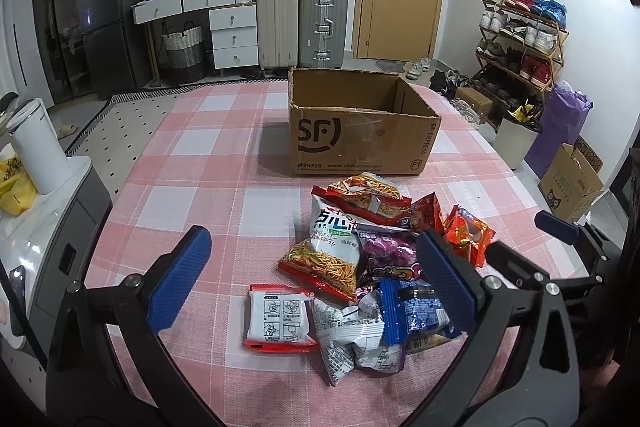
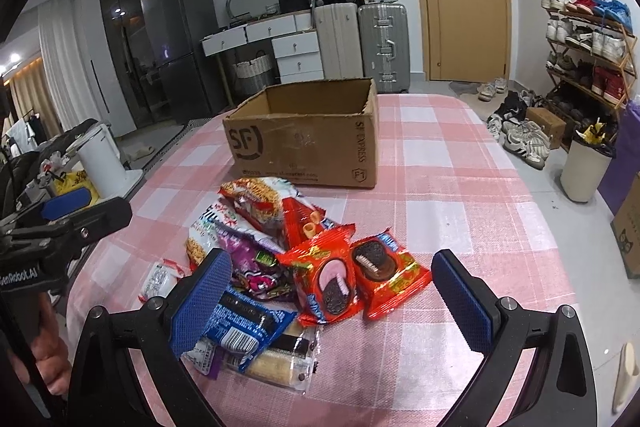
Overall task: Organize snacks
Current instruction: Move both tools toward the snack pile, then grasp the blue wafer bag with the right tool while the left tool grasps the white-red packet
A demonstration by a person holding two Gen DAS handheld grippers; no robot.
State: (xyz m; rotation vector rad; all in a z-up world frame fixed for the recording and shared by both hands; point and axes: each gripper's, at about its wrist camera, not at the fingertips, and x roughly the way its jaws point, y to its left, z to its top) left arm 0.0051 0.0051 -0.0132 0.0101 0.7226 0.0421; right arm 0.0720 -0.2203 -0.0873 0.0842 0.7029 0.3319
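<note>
A pile of snack packets (image 1: 360,267) lies on the pink checked tablecloth (image 1: 200,155), in front of an open, empty SF cardboard box (image 1: 360,131). My left gripper (image 1: 316,279) is open and empty, hovering over the pile's near left side. My right gripper (image 2: 336,299) is open and empty above two red Oreo packets (image 2: 352,275). The box (image 2: 304,143) and the pile (image 2: 272,251) also show in the right wrist view. A white-and-red packet (image 1: 278,319) lies at the pile's near left. The right gripper shows at the right edge of the left view (image 1: 560,227).
A white appliance (image 1: 36,147) stands on a side unit left of the table. A bin (image 2: 584,167), a shoe rack (image 2: 588,47) and shoes on the floor are to the right. Suitcases (image 1: 304,23) and a door stand behind.
</note>
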